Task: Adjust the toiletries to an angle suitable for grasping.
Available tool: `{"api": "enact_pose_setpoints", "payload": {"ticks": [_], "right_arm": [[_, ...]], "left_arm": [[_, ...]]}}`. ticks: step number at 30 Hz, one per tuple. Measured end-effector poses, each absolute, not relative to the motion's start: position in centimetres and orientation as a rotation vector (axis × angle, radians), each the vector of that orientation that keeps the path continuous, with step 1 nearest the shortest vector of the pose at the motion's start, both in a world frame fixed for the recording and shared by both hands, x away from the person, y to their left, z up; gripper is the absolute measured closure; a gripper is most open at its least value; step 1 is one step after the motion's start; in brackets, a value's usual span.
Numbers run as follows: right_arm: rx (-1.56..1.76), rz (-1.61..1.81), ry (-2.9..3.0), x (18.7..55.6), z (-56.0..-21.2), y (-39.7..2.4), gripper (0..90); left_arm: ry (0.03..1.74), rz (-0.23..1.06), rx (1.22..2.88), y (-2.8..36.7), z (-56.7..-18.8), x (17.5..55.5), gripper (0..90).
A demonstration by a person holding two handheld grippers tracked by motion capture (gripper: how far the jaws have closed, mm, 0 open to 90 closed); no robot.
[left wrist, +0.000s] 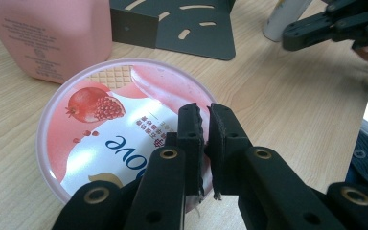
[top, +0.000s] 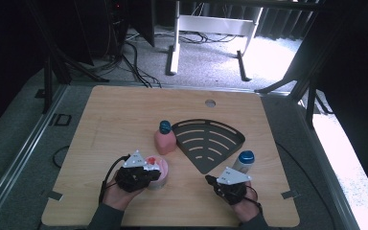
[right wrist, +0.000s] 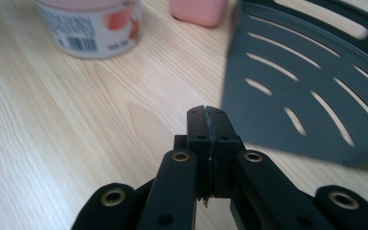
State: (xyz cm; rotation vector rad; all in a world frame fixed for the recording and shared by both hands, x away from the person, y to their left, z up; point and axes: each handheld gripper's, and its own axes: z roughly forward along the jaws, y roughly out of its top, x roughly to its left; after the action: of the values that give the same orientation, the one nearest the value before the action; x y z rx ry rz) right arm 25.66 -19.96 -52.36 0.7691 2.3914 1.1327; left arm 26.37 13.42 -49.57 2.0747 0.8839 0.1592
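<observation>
High view: left gripper (top: 149,173) sits right over the pink tub (top: 157,173) near the front-left of the wooden table (top: 124,115), person's left hand (top: 117,194) behind it. Pink bottle (top: 165,140) with blue cap stands just behind the tub, touching the left edge of the black slotted corner tray (top: 210,142). Right gripper (top: 212,181) is front-right, tips pointing toward the tray's front corner, clear of everything; white bottle (top: 243,161) with blue cap stands just beside it, off the tray's right edge. Left gripper view: jaws nearly together with a thin gap, nothing between them, tips hovering over the right part of the tub's lid (left wrist: 120,124) with the pomegranate print; can't tell whether they touch it. Pink bottle at upper left just behind the tub, tray behind it, the other gripper at upper right next to the white bottle. Right gripper view: right gripper (right wrist: 206,111) jaws fully together, empty, above bare wood just left of the tray's edge. Tub at top left and pink bottle at top centre, both well apart from the tips; frame is slightly blurred.
</observation>
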Motion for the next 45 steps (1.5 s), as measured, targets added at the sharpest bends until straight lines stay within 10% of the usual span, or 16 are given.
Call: {"api": "enact_pose_setpoints", "payload": {"ticks": [26, 45], "right_arm": [[1.109, 0.995, 2.226, 25.1, -53.0, -31.8, 89.9], [1.134, 0.991, 2.218, 28.4, -53.0, -31.9, 90.0]], "left_arm": [[0.88, 0.148, 2.075, 13.5, -49.6, 26.5, 83.8], [0.874, 0.139, 2.072, 13.4, -49.6, 26.5, 84.0]]}}
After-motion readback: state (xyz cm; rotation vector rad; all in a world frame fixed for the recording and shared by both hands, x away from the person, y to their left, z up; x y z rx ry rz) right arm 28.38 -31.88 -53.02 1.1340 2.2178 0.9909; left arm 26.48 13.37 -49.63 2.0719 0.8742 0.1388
